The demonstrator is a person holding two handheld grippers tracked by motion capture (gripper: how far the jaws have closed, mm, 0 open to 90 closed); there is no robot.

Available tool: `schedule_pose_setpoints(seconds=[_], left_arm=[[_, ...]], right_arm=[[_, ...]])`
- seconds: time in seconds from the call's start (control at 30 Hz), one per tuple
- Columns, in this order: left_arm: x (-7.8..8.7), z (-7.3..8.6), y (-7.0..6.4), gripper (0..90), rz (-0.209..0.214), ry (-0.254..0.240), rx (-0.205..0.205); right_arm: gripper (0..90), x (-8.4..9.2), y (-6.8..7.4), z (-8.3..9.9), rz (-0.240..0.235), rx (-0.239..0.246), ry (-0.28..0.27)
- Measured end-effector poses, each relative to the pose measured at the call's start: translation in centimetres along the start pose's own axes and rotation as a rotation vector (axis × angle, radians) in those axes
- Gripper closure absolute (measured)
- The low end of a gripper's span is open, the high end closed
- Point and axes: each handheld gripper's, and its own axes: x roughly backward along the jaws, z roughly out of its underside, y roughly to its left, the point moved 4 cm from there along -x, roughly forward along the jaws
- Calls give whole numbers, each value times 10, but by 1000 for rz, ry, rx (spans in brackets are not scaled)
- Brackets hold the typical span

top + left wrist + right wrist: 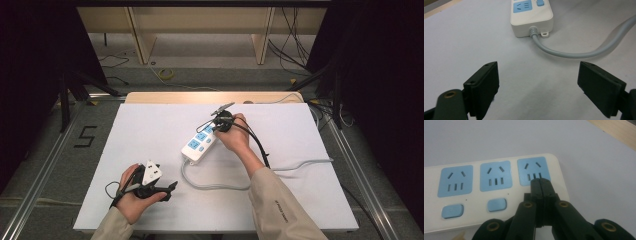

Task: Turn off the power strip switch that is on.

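Observation:
A white power strip [199, 143] with three blue sockets lies slanted in the middle of the table. My right gripper [216, 127] is over its far end. In the right gripper view the right gripper [540, 182] is shut with nothing between the jaws. Its tips rest at the lower edge of the end socket [533, 168] of the power strip [474, 205]. Two blue switch buttons [496, 205] show beside the jaws. My left gripper [170, 188] sits at the table's near left, and in its own view the left gripper [537, 75] is open and empty, facing the strip's cable end [532, 18].
A grey cable [220, 186] leaves the strip's near end, loops toward the front and runs off the right edge of the white table cover [150, 125]. The same grey cable [574, 52] curves ahead of the left jaws. A black cable [257, 142] trails from the right gripper.

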Motion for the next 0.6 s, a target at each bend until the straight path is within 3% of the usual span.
schedule_pose_setpoints(seconds=[0.6], left_arm=[[1,-1,0,173,-2,-2,-1]], right_arm=[[900,0,-1,1,-7,-17,-1]])
